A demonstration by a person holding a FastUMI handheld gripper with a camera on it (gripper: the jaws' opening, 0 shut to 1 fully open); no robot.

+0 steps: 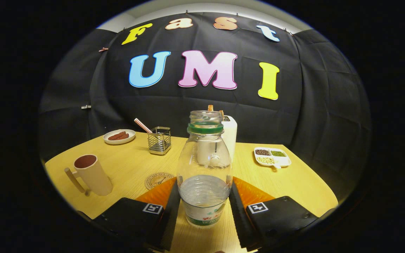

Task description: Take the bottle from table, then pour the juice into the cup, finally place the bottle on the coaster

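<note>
Gripper view: uncapped bottle (205, 168), seemingly between fingers (239, 211).

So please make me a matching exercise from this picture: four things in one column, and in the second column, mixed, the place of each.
Things:
1. bottle
2. cup
3. coaster
4. divided dish of beans

Places:
A. lying flat on the table, between the cup and the bottle
B. far side of the table, right of the white container
C. upright between the two fingers of the claw
D. left of the coaster, handle turned to the table edge

Pairs: 1-C, 2-D, 3-A, 4-B
</note>
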